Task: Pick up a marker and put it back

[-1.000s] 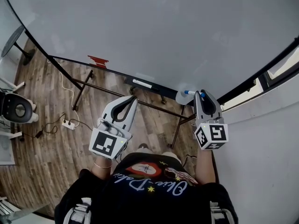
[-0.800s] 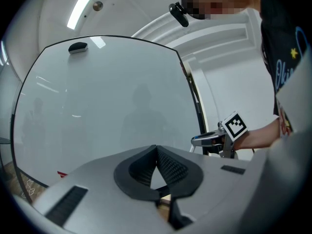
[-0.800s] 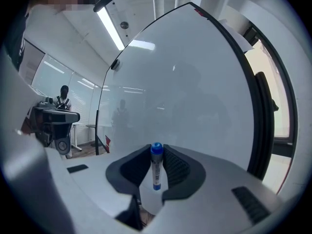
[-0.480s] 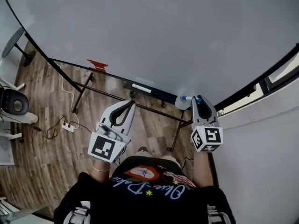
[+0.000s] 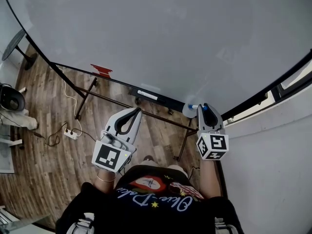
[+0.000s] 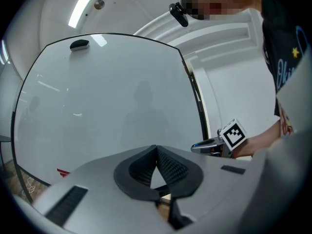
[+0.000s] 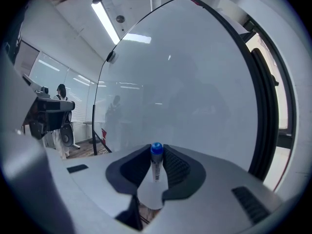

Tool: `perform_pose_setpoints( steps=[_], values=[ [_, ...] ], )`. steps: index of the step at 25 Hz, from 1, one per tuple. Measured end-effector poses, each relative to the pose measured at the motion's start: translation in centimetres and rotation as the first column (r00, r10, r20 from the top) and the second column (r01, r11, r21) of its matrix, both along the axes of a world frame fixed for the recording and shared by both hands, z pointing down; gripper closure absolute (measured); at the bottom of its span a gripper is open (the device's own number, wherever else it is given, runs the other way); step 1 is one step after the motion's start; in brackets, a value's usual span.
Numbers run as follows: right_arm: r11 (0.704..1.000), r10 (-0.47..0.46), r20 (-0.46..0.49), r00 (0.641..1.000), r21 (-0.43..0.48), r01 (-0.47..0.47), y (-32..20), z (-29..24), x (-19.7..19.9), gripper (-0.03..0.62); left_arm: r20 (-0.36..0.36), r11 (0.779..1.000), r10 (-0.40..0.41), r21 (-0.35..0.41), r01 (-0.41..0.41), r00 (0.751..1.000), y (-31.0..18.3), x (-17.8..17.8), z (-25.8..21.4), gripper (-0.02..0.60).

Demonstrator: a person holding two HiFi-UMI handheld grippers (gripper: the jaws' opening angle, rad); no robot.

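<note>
While the whiteboard (image 5: 161,38) slopes over the wood floor (image 5: 44,160), a red piece (image 5: 101,70) sits on its lower edge at far left. The left gripper (image 5: 131,114) hangs below the board, jaws pressed together on nothing. The right gripper (image 5: 204,109) clamps a marker (image 7: 156,165) between its pads, the blue cap pointing at the board's lower right edge, just beside a grey disc (image 5: 188,110). Whether the marker touches the board is unclear.
</note>
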State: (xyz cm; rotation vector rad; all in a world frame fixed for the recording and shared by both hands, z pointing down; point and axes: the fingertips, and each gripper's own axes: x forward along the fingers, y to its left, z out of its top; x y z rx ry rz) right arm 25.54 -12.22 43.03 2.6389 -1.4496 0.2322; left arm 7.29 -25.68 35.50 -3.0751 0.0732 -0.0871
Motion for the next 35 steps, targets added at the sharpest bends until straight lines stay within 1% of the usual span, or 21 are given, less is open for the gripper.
perform_pose_setpoints(
  steps=[9, 15, 35],
  values=[
    [1.000, 0.000, 0.013, 1.000, 0.012, 0.000, -0.2, 1.0, 0.3, 0.519, -0.001, 1.000, 0.001, -0.002, -0.001, 1.000, 0.3, 0.6, 0.1, 0.578],
    [1.000, -0.003, 0.004, 1.000, 0.015, 0.003, 0.0, 1.2, 0.3, 0.519, 0.000, 1.000, -0.001, -0.003, 0.001, 1.000, 0.5, 0.8, 0.0, 0.578],
    [0.999, -0.010, -0.010, 1.000, -0.043, 0.009, 0.8, 2.5, -0.9, 0.511, -0.006, 1.000, 0.001, -0.002, -0.001, 1.000, 1.2, 0.8, -0.3, 0.578]
  ],
)
